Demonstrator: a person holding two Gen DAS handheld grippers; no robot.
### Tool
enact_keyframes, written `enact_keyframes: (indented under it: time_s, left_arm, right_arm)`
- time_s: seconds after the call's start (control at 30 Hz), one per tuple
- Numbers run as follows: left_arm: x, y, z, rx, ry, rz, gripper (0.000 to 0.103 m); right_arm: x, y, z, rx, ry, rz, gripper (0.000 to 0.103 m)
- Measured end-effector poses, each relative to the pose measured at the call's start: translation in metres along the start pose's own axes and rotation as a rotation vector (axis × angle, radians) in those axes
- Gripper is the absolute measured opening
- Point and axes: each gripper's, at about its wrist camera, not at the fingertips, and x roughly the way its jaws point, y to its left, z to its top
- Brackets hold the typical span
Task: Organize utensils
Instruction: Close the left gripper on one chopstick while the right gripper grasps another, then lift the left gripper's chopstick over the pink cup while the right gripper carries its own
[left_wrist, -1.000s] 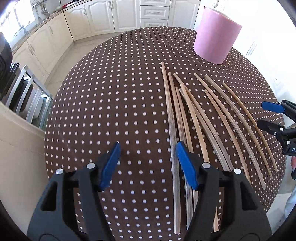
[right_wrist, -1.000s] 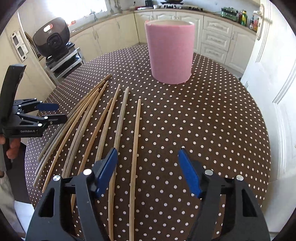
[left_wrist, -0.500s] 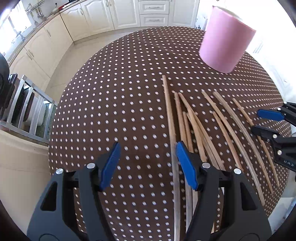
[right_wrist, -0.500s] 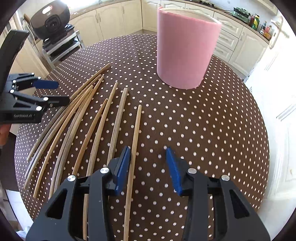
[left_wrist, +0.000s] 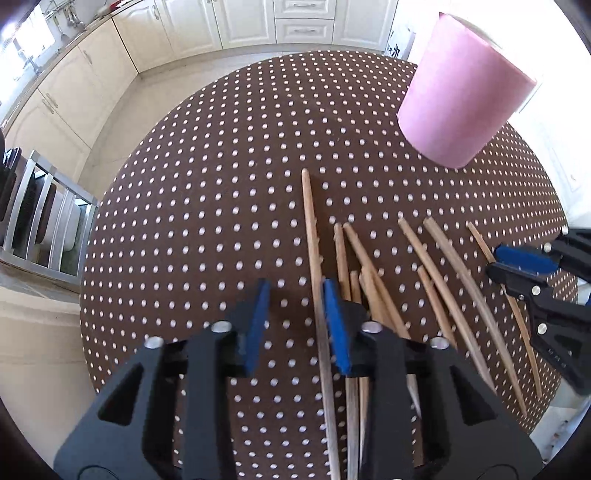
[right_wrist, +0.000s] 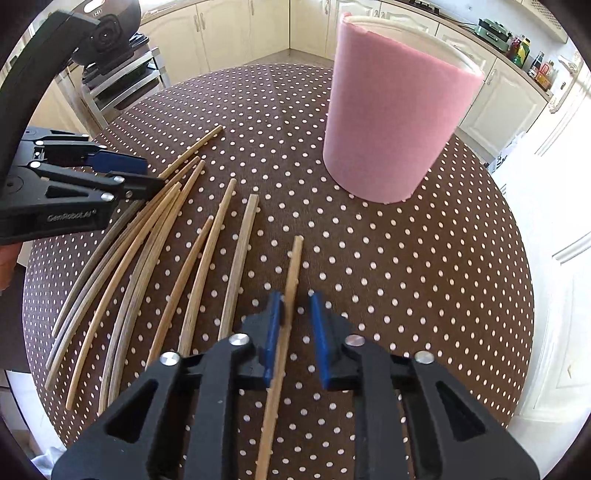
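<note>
Editor: Cabinets (left_wrist: 236, 18) in cream are seen far behind the pink container (left_wrist: 458, 99). What is it stood on?

Photographer: A round table (left_wrist: 221, 221) covered in brown cloth with white dots. The container is set upright towards the far edge, and the cloth around its base is bare.

Editor: And the two black tools with blue pads?

Photographer: Both are held steeply downward over the table, on the near side of the container. The left gripper (left_wrist: 295, 291) is placed farther from the container. Its jaws are closing. The outermost chopstick (left_wrist: 310, 229) of the row is caught between them, close against one pad, while the other pad is kept well clear of it. The right gripper (right_wrist: 295, 306) is placed nearer the container. Its jaws are closing too and are drawn narrow. A single pale chopstick (right_wrist: 293, 266) is framed between the pads. It is pressed to one pad, and a gap is still shown at the other.

Editor: Where are the utensils?

Photographer: About ten wooden chopsticks (right_wrist: 199, 266) are laid flat on the cloth in a loose fan, short of the container, with their tips pointed roughly towards it. Several at the end away from the container are overlapped. The one nearest the container is set slightly apart from the rest.
</note>
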Motion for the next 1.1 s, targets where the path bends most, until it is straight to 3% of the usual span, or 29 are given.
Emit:
enact_keyframes:
  time_s: [0.17,0.37,0.57,0.9,1.1]
  left_arm:
    - [0.002,-0.009,0.014,-0.008,-0.025,-0.011,0.006]
    - [-0.017,-0.013,0.006,-0.02,-0.083,-0.017,0.006]
    - [-0.071,-0.022,0.002,-0.003,-0.178,-0.02,0.006]
    - [-0.17,-0.023,-0.048,0.014,-0.35,-0.02,0.006]
    - [-0.204,-0.038,-0.057,0.02,-0.457,-0.018,0.006]
  right_arm:
    - [0.005,0.003,0.005,0.021,-0.012,0.013,0.005]
    - [-0.011,-0.001,0.0,0.061,-0.064,0.04,0.005]
    - [-0.055,0.002,-0.001,0.07,-0.16,0.035,0.005]
    - [-0.133,0.016,-0.014,0.038,-0.304,0.006,0.005]
    - [-0.163,0.016,-0.024,0.035,-0.386,-0.02,0.004]
